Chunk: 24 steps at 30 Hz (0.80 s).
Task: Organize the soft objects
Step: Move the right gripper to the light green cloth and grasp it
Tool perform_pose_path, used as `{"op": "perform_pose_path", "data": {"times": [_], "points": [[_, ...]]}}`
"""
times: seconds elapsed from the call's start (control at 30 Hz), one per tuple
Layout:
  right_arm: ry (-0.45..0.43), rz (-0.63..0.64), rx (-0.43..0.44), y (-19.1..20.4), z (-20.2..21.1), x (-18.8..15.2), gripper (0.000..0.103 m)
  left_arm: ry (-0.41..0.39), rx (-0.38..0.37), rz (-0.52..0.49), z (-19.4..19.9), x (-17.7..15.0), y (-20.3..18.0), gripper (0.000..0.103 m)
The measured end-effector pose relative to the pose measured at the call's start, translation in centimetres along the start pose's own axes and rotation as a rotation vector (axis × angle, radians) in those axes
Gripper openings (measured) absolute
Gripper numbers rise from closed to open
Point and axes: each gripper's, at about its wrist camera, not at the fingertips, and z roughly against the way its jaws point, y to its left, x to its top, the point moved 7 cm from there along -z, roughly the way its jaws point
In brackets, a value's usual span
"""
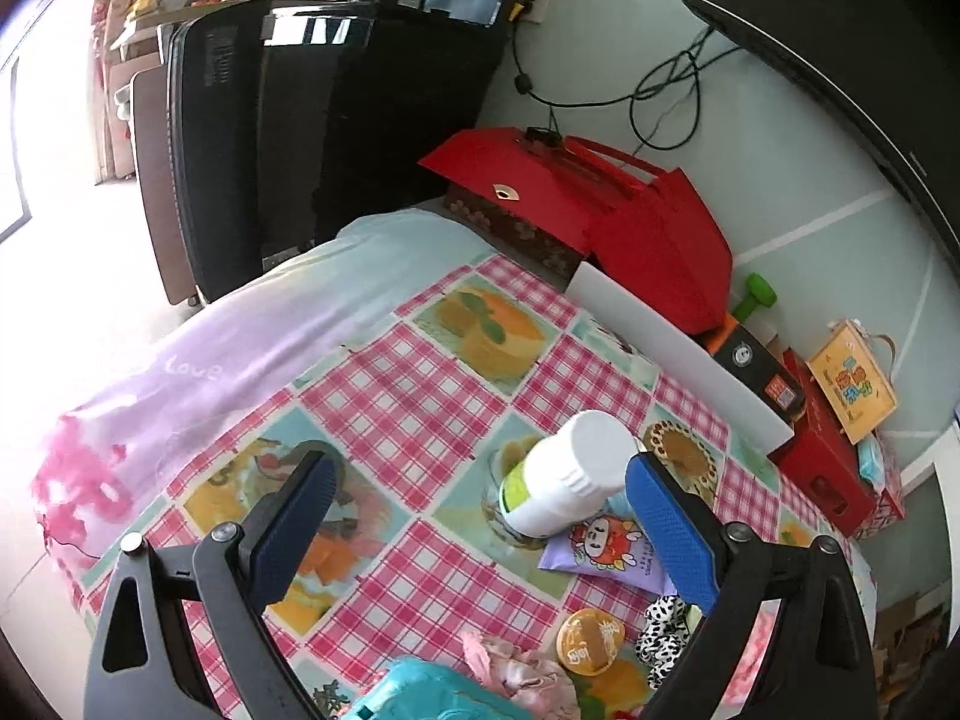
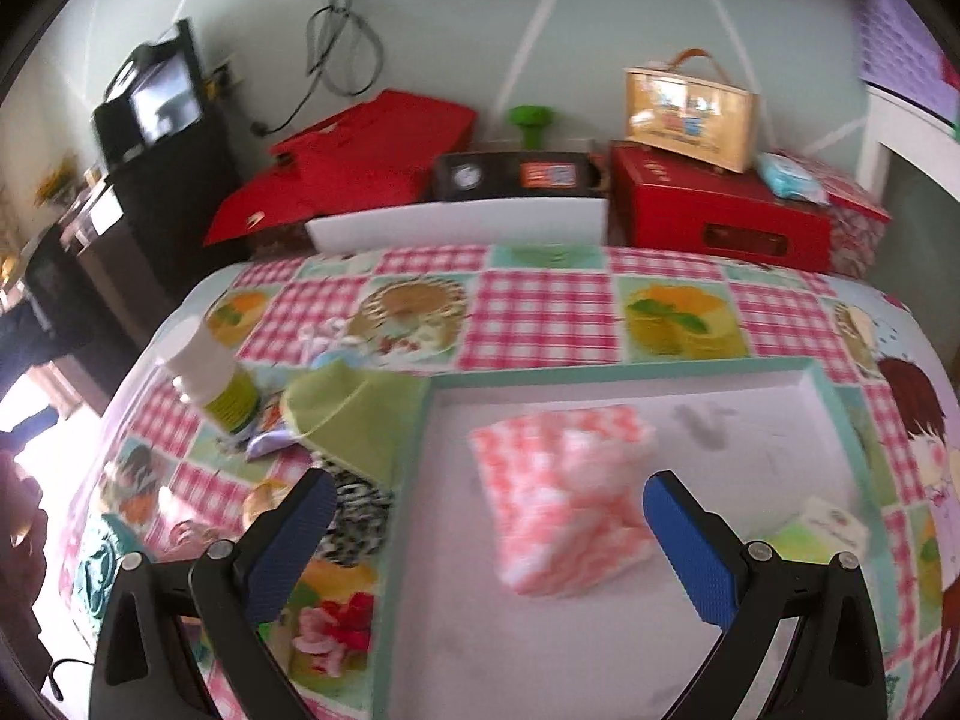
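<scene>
My right gripper point(image 2: 489, 498) is open and empty above a mint-rimmed white tray point(image 2: 600, 375). A folded pink-and-white checked cloth point(image 2: 558, 498) lies in the tray between the fingers. A green cloth point(image 2: 354, 414) drapes over the tray's left rim, with a black-and-white spotted fabric point(image 2: 354, 516) below it. My left gripper point(image 1: 480, 486) is open and empty over the table. Near its right finger lie a white bottle point(image 1: 570, 474), a purple snack packet point(image 1: 606, 552), the spotted fabric point(image 1: 660, 636) and a pink cloth point(image 1: 522, 666).
Red boxes point(image 2: 714, 210), a white board point(image 2: 456, 225) and a yellow bag point(image 2: 690, 111) line the wall side of the checked tablecloth point(image 1: 408, 396). A small green-white carton point(image 2: 816, 534) sits in the tray. A round orange lid point(image 1: 591, 639) and a teal object point(image 1: 432, 696) lie near me.
</scene>
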Motion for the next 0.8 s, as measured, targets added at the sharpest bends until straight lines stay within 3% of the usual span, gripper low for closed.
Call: {"op": "perform_pose_path", "data": {"times": [0.27, 0.6, 0.7, 0.8], "points": [[0.031, 0.075, 0.030, 3.1, -1.1, -0.8, 0.103, -0.001, 0.035, 0.012, -0.2, 0.2, 1.4, 0.097], [0.051, 0.079, 0.080, 3.4, -2.0, -1.1, 0.103, 0.044, -0.059, -0.008, -1.1, -0.7, -0.7, 0.097], [0.050, 0.099, 0.085, 4.0, -2.3, -1.0, 0.102, 0.068, -0.077, -0.039, -1.6, -1.2, -1.9, 0.097], [0.047, 0.115, 0.079, 4.4, -2.7, -0.9, 0.093, 0.096, -0.062, -0.129, -2.2, -1.9, -3.7, 0.097]]}}
